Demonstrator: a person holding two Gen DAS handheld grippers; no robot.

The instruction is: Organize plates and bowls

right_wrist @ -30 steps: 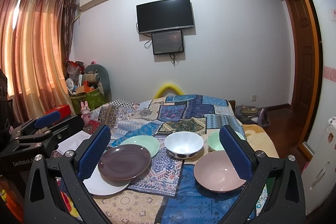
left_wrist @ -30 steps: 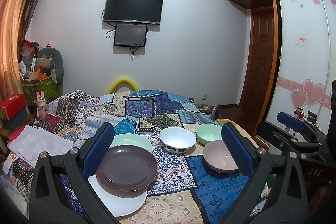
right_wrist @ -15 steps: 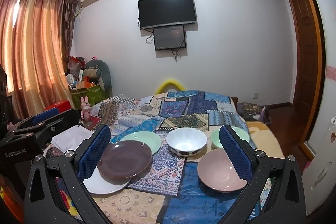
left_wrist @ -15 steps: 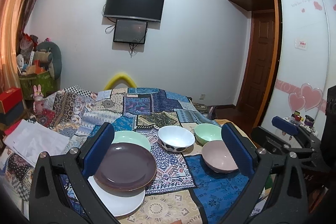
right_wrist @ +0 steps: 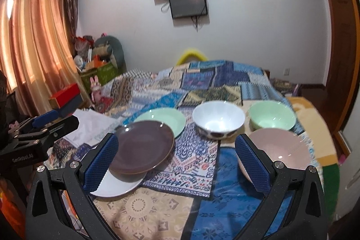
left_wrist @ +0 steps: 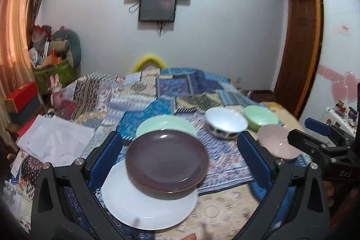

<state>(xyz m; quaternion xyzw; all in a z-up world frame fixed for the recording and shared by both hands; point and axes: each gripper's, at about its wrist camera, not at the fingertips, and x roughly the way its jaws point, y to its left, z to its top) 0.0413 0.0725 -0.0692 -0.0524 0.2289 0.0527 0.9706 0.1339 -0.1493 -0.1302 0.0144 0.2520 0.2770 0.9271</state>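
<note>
A dark purple plate [left_wrist: 167, 160] [right_wrist: 141, 151] lies on a white plate [left_wrist: 148, 206] [right_wrist: 114, 185] on the patchwork cloth. Behind them lies a mint green plate [left_wrist: 165, 125] [right_wrist: 160, 119]. A white bowl [left_wrist: 226, 124] [right_wrist: 218, 119], a mint green bowl [left_wrist: 261, 117] [right_wrist: 272, 119] and a pink bowl [left_wrist: 277, 142] [right_wrist: 280, 151] stand to the right. My left gripper [left_wrist: 180, 163] is open, its jaws either side of the purple plate, above it. My right gripper [right_wrist: 176, 165] is open and empty above the cloth between the purple plate and the pink bowl.
White papers [left_wrist: 54, 141] lie at the left of the bed. Red and grey boxes [left_wrist: 21, 102] and a bin of toys [left_wrist: 54, 66] stand at the far left. The bed's right edge drops beyond the bowls, toward a wooden door [left_wrist: 299, 48].
Both grippers have moved forward and tilted down toward the dishes, which now look larger and closer. The left gripper has shifted over the purple plate. The dishes have not moved.
</note>
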